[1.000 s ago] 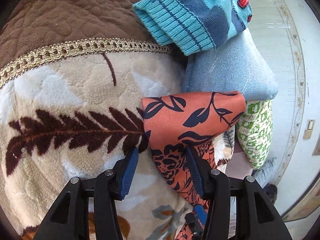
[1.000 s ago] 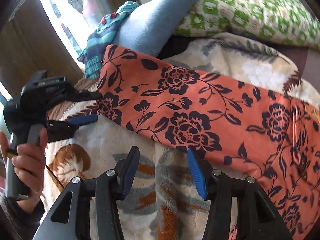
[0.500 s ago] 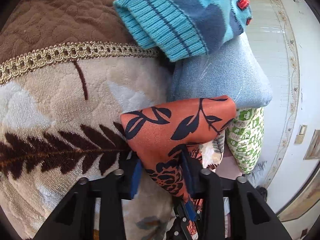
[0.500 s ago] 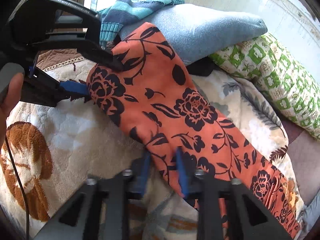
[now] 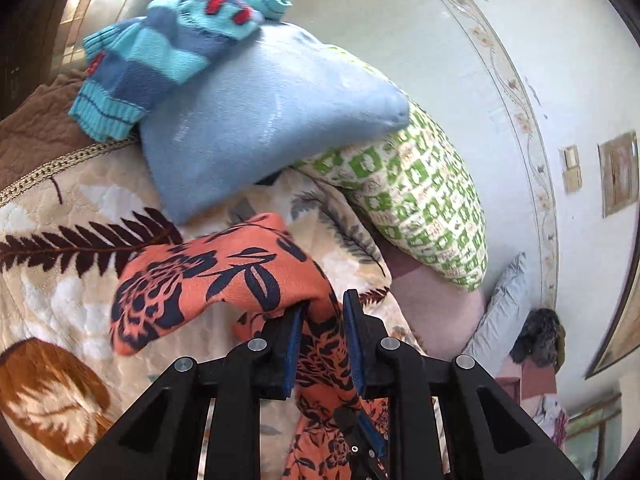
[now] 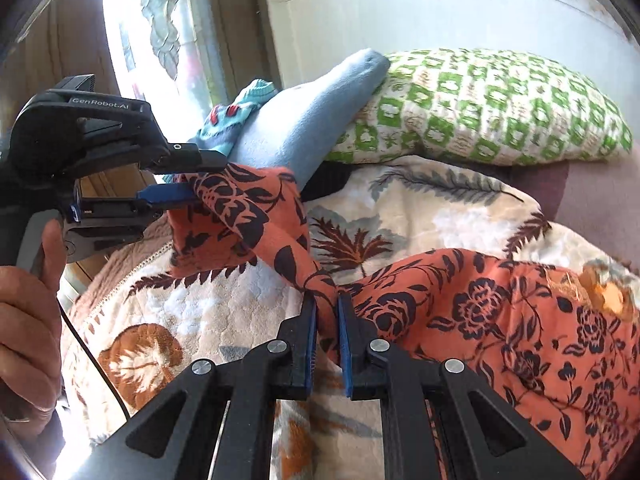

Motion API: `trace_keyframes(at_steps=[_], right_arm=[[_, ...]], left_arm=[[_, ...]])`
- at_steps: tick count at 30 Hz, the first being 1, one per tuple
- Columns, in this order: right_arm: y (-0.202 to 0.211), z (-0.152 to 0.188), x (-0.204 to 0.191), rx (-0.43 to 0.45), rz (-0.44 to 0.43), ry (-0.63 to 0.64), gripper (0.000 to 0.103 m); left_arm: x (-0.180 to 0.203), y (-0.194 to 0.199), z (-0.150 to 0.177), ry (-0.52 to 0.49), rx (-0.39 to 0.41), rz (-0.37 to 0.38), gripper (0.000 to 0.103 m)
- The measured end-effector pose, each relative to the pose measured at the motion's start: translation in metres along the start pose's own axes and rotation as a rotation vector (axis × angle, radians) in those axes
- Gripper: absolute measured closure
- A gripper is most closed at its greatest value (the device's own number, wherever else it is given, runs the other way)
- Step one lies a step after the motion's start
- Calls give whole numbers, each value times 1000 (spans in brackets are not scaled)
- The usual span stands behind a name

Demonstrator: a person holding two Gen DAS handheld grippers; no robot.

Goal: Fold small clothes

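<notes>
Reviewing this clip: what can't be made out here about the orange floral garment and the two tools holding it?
- Garment type: the orange floral garment is bunched, and the right wrist view's lower right edge cuts it off.
- Left tool: jaws closing on the cloth; folds hide the pad contact in the left wrist view.
- Right tool: most of it sits below the left wrist view's bottom edge.
- Striped knit sweater: crumpled on the blue pillow, shape unclear.

Two grippers are in view: the left gripper point(image 5: 322, 320) and the right gripper point(image 6: 326, 312). One hand point(image 6: 28, 320) shows, on the left gripper's handle. There is one orange flowered garment point(image 6: 500, 320) and one striped blue knitted garment point(image 5: 160, 52). Two pillows lie at the head of the bed: one plain blue pillow point(image 5: 260, 120) and one green-and-white patterned pillow point(image 5: 424, 196). One leaf-patterned blanket point(image 6: 420, 216) covers the bed. One framed picture point(image 5: 618, 172) hangs on the wall.
</notes>
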State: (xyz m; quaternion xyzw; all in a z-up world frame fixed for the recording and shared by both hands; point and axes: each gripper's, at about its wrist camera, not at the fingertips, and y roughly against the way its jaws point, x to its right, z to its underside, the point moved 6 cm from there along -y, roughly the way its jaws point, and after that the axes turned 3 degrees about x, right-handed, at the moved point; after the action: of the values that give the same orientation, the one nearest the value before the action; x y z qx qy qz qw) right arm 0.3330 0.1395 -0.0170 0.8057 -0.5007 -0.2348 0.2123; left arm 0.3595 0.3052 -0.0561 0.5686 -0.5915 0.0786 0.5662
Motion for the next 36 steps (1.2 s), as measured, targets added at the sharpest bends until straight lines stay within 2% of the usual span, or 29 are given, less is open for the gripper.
trace_keyframes(at_steps=[5,8,10,13,15,17,20,22,24,26,28,29,32,36], right_arm=[[50,17,79,39,-26,-244,96],[71,46,136,36,-24,-386,96],[81,71,170,13,4,-443,95],[98,106,213,-20,54,-494,92],[108,124,236,-37,84,-520,91],[118,131,246,-37,119,-502,91],[119,126,236,-33,109,-446,88],[115,111,215,-25,73,-395,80],[104,89,185,-16,25,-330,57],[93,66,153,-8,-33,-262,51],[78,44,122,-17,-83,-199,47],[70,35,107,-25,-103,-168,42],[46,15,64,-58,-156,-68,38],[11,4,27,-116,-145,42,37]], left_arm=[[95,-29,51,-182,-57,3,85],[149,-71,101,-319,-129,-5,85],[170,-98,146,-393,-202,-42,84],[182,-138,202,-402,-323,-80,84],[180,-151,214,-359,-342,-87,85],[166,-147,209,-294,-326,-89,85],[128,-113,176,-177,-271,-87,84],[104,-77,144,-114,-204,-94,80],[79,-38,110,-44,-125,-115,74],[51,-3,80,42,-59,-130,57],[27,24,57,140,-3,-110,51],[16,32,49,183,10,-102,50],[-4,32,40,281,-5,-60,50],[-17,-6,38,336,-68,-54,50]])
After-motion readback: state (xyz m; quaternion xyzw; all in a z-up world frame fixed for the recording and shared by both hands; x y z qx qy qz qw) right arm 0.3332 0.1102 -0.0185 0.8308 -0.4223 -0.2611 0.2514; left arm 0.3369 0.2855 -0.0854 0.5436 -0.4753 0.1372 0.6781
